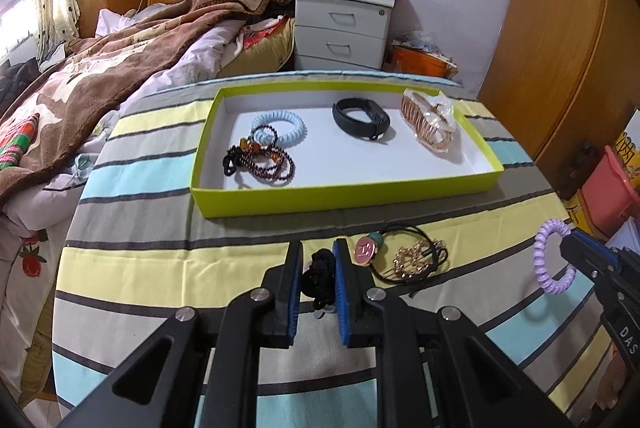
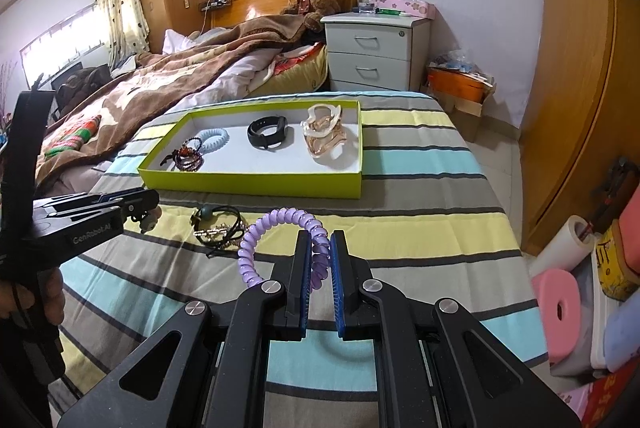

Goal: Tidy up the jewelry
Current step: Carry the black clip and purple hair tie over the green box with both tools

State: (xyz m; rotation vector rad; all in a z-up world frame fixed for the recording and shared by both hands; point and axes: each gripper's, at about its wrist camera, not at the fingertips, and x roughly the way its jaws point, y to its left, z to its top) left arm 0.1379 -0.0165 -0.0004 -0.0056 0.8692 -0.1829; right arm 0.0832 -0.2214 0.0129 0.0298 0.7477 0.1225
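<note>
A lime-green tray (image 1: 340,197) (image 2: 256,184) on the striped cloth holds a light blue coil tie (image 1: 286,126), dark bead bracelets (image 1: 264,164), a black band (image 1: 360,118) and a rose-gold hair claw (image 1: 430,122). My left gripper (image 1: 317,248) is shut on a black hair tie (image 1: 320,278), lifted just above the cloth. My right gripper (image 2: 320,240) is shut on a purple coil hair tie (image 2: 280,240) (image 1: 554,256), held in the air at the right. Between them on the cloth lie a black cord tie with a pink round charm (image 1: 365,249) and a gold hair clip (image 1: 412,260) (image 2: 218,230).
The table's striped cloth (image 1: 160,268) runs to a bed with a brown blanket (image 1: 100,76) on the left. A white nightstand (image 1: 344,28) stands behind. Pink bins and boxes (image 2: 560,304) crowd the floor at the right, beside a wooden wardrobe (image 2: 572,88).
</note>
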